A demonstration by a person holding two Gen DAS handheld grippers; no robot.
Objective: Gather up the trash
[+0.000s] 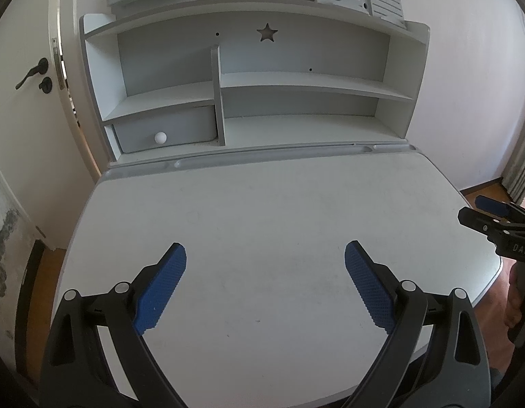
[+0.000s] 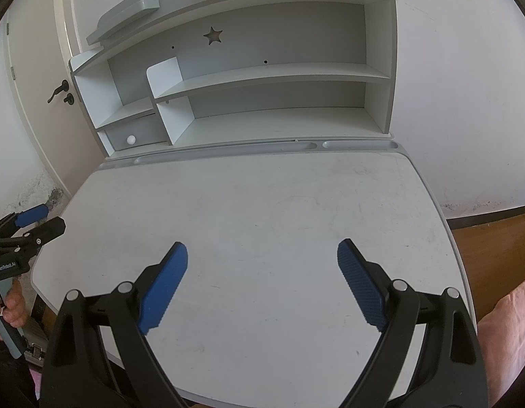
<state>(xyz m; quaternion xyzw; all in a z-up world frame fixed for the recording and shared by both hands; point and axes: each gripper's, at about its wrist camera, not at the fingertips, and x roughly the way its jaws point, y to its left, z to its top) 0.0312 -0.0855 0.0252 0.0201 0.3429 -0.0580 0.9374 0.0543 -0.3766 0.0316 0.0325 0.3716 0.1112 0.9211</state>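
Trash: none to be found in either wrist view. Desk top (image 1: 262,210) bare apart from scuffs and faint specks too small to name. Hutch shelves (image 1: 296,81) at the back of the desk hold nothing; only a small drawer (image 1: 167,131) with a white knob (image 1: 160,137) at lower left. Pencil groove along the rear edge of the desk likewise shows nothing in it.

Left gripper (image 1: 265,265) hangs over the near edge of the desk, pointed down toward the surface, blue pads spread wide, nothing between them. Right gripper (image 2: 262,261) does the same beside it, jaws wide apart, nothing held. Each is visible at the margin of the other's view, well apart, with a hand (image 2: 10,302) around the left handle.

Around the desk: a white door (image 1: 20,108) with a black lever handle at left, stained wall low down, wooden floor (image 2: 493,251) at right.

Judgement: the step reads as either the search before any pickup or the task's end, with both tools hovering over the desk top. No bin or bag in sight either. Next move likely calls for turning the grippers toward the floor or the surroundings to find any litter and a container.
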